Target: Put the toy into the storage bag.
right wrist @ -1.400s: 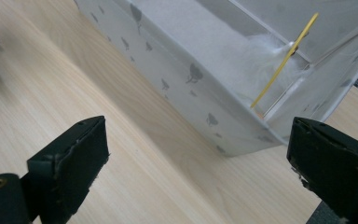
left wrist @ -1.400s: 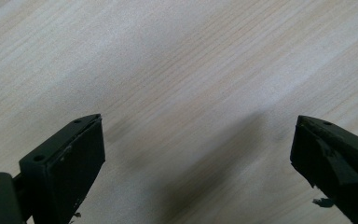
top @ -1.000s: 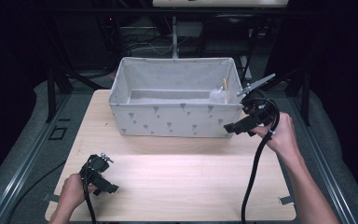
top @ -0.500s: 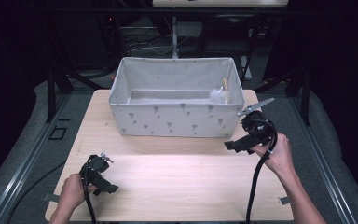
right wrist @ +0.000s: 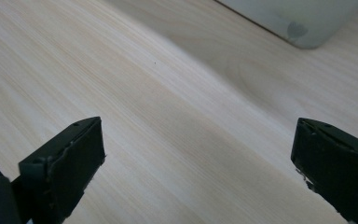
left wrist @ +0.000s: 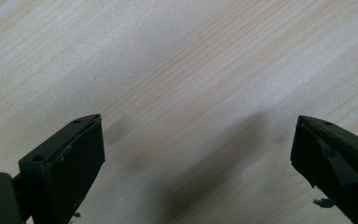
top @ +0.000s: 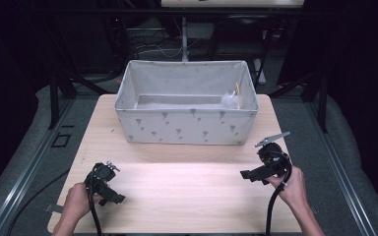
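High view: pale wooden table (top: 187,182). Grey fabric bin (top: 186,123) with a small printed pattern stands at the far middle; something white and a yellowish stick (top: 236,91) lie in its right end. Left gripper (top: 109,191) near the front left edge, right gripper (top: 252,175) front right, well apart from the bin.

Left gripper view: jaws wide, nothing between, bare wood (left wrist: 177,84) below.

Right gripper view: jaws wide, empty; bin corner (right wrist: 298,18) at top right.
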Motion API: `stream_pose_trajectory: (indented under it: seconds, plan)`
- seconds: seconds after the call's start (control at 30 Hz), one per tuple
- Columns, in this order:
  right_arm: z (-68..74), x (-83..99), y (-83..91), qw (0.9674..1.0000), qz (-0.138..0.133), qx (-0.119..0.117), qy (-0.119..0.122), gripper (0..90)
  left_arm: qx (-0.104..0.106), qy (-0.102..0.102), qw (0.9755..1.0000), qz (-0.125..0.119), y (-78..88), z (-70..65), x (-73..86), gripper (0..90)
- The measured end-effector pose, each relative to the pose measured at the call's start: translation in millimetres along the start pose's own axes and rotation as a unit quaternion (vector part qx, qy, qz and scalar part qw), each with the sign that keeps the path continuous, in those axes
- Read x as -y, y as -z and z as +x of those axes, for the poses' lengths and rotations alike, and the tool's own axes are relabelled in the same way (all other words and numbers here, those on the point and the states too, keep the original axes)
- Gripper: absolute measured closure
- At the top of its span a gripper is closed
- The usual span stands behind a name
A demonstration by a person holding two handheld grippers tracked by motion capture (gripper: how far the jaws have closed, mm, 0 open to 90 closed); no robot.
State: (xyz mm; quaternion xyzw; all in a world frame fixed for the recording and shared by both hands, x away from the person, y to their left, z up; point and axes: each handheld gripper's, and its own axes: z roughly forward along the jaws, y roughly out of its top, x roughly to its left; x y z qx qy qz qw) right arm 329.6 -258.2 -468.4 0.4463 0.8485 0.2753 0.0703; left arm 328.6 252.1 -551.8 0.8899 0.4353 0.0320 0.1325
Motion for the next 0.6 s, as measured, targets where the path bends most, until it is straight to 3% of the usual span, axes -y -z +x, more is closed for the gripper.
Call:
stream_pose_trajectory:
  seconds: [0.2, 0.4, 0.6]
  plan:
    - [-7.1, 17.3, -17.4, 0.9998, 0.017, 0.003, -0.014, 1.7, 0.003, -0.004, 1.0, 0.0, 0.2, 1.0, -1.8, 2.7]
    - [-8.9, 22.2, -26.1, 0.9993, 0.033, 0.013, -0.008, 1.0, 0.003, -0.002, 1.0, -0.002, 0.0, 1.5, -1.7, 2.4]
    - [-9.2, 24.9, -29.1, 0.9985, 0.047, 0.027, -0.002, 0.0, 0.0, 0.015, 0.9997, -0.019, 1.6, 5.0, -0.4, 0.0]
